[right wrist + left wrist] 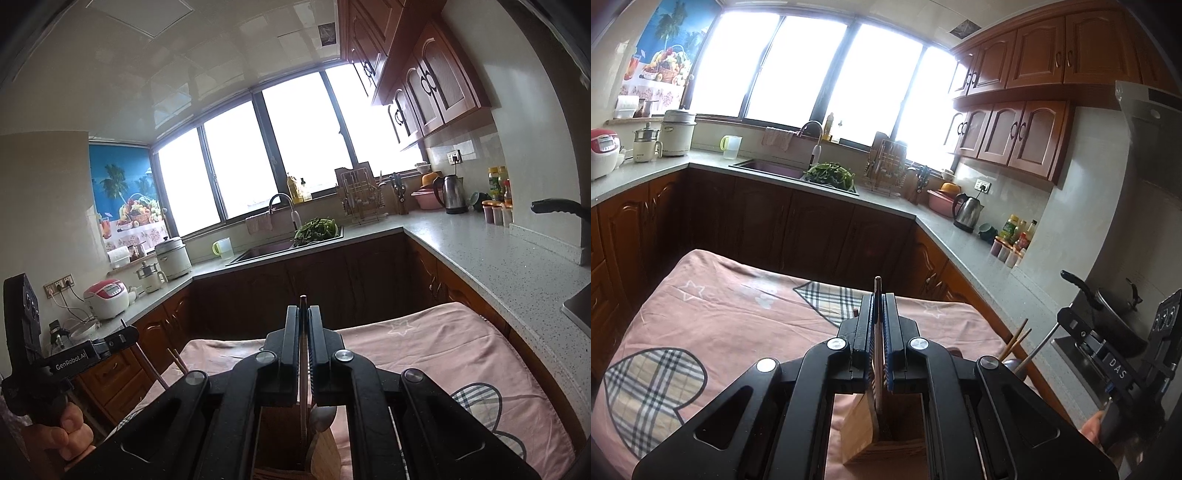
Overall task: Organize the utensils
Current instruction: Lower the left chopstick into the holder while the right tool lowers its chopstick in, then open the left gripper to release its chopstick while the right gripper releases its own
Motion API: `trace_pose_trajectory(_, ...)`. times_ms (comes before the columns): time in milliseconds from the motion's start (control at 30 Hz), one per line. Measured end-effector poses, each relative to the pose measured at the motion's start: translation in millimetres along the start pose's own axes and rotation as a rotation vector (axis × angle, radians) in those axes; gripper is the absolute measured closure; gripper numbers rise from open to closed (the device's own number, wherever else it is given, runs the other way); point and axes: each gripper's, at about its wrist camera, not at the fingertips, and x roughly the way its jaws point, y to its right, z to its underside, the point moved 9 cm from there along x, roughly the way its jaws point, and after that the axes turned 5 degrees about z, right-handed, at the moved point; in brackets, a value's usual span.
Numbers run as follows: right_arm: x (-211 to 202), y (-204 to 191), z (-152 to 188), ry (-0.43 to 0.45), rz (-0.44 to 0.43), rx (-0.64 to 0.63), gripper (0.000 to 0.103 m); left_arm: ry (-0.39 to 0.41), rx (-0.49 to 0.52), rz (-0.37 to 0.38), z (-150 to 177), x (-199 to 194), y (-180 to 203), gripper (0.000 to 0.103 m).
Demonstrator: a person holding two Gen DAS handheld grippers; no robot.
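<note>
My left gripper (878, 295) is shut on a thin stick-like utensil (877, 284). Its tip pokes past the fingertips and its shaft runs down into a wooden utensil holder (864, 424) below the jaws. My right gripper (303, 308) is shut on a slim metal utensil (303, 398) that also reaches down into the holder (325, 450), next to a spoon bowl (325, 413). Wooden chopsticks (1019, 332) (176, 360) stand tilted between the two grippers. Each gripper shows at the edge of the other's view: the right gripper (1067, 317) and the left gripper (127, 334), which is held by a hand (70, 432).
The holder stands on a table under a pink cloth (720, 295) with plaid hearts. A grey L-shaped counter (979, 251) runs around it with a sink (768, 168), a kettle (967, 212), bottles (1015, 236) and a black pan (1115, 306) on the stove at right.
</note>
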Motion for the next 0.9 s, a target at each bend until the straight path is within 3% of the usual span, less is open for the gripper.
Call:
trace_pose_trajectory(300, 18, 2, 35, -0.075, 0.003, 0.013, 0.099, -0.056, 0.028, -0.021, 29, 18, -2, 0.099)
trace_pose_trajectory(900, 22, 10, 37, -0.109, -0.012, 0.048, 0.098, -0.084, 0.039, -0.023, 27, 22, -2, 0.098)
